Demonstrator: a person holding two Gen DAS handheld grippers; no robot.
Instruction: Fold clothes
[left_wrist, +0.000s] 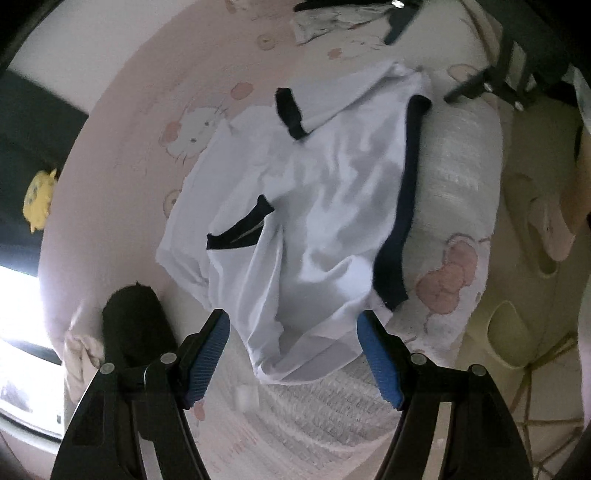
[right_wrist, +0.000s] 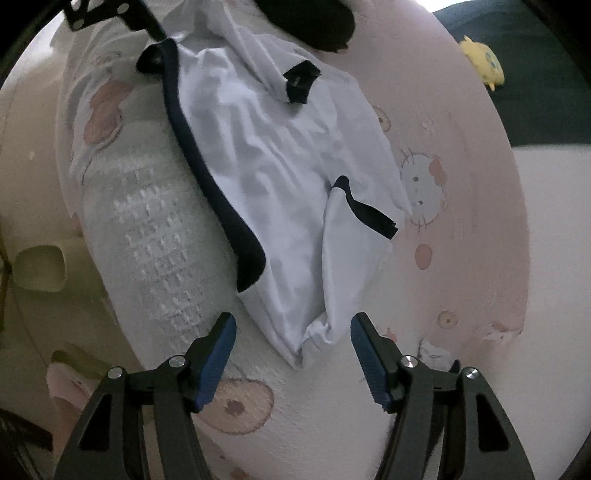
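Shirt (left_wrist: 314, 206), white with dark trim, lies crumpled on the pink bedsheet (left_wrist: 122, 192). Thin, limp and light by the look; likely to sag and slide. Left gripper (left_wrist: 293, 354) and right gripper (right_wrist: 293, 354) hover at its near edges, jaws spread, pinching nothing. Best hold: the hem corners.

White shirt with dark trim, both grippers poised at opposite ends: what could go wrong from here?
1. The shirt lies crumpled, with layers bunched between the open left gripper; it might pinch several layers at once.
2. The right gripper faces a gathered corner, so a grasp may catch only a fold.
3. The shirt drapes partly over a textured pillow, so folds may come out uneven.
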